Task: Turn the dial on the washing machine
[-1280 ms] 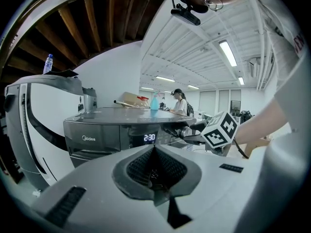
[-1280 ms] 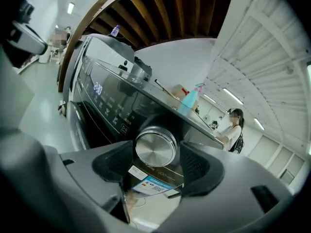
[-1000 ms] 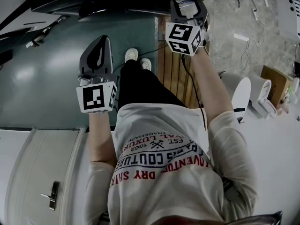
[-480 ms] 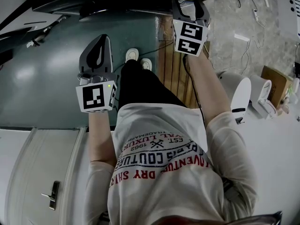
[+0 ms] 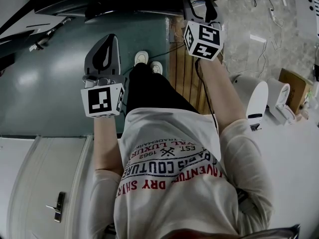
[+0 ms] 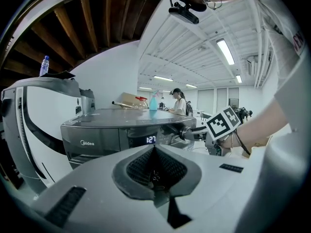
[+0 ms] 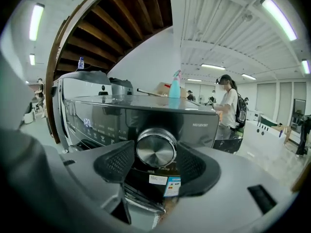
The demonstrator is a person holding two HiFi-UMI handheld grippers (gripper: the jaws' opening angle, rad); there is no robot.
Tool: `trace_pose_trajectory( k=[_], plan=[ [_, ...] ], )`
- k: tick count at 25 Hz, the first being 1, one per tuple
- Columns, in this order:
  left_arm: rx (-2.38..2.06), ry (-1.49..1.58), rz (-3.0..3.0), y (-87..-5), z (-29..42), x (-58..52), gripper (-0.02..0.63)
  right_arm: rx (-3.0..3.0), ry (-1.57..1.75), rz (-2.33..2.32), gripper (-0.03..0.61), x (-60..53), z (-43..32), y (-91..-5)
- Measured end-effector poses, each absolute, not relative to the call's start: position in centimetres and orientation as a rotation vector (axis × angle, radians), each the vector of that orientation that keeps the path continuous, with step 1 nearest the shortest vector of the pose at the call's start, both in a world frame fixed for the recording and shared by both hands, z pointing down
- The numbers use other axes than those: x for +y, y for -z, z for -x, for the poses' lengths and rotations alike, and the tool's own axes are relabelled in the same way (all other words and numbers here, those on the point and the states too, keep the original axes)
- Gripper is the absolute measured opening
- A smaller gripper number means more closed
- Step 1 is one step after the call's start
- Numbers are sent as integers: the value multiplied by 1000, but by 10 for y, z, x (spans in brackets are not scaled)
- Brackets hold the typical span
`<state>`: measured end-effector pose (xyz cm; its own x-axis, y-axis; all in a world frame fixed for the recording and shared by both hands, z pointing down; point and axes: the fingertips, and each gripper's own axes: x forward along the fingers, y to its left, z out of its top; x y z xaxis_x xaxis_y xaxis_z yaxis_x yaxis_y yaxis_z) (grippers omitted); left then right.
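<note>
The main risk here is the grip slipping on the dial (image 7: 156,147). It is a smooth, shiny metal knob, and the right gripper (image 7: 155,155) has it only by the rim, so if the squeeze is too light the pads (image 7: 115,163) would likely skate round the edge and the dial would stay put. A second risk is turning off-centre: if the gripper's line is not straight along the dial's axis, a roll of the wrist would pry sideways at the knob or walk the pads off the front of it. Overshooting the wanted setting is also possible, since the panel marks are hard to read from this angle. As for the grip itself, the right gripper stands wide, about as wide as the dial, with one dark ribbed pad against the left of the rim and the other against the right, so it looks clamped on the dial and on nothing else. The dial sits on the dark front panel of the washing machine (image 7: 97,120), towards its right end. The left gripper (image 6: 154,171) is held well apart to the left, jaws together and empty, touching nothing.
</note>
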<state>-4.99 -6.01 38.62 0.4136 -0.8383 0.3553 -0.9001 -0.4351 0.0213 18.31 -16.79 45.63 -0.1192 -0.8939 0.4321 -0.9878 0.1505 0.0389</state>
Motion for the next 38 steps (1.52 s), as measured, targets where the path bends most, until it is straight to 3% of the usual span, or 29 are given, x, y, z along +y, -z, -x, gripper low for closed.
trace_pose_trajectory(
  k=[8,16,27,38],
  plan=[
    [-1519,-424,-2515,-366,38,-70,15,-2166,-230,-1660,277,-145,-164,-421],
    [-1517,-401,-2604,-321,27,-81,15,-2313,-198,-1685,42,-113,-158,-347],
    [-1556,-379,-2661,-256,22,-61,15,-2465,-104,-1673,28,-63,-159,-261],
    [-1484,-351,-2725,-226,6,-25,15,-2517,-67,-1657,26,-31,-156,-237]
  ],
)
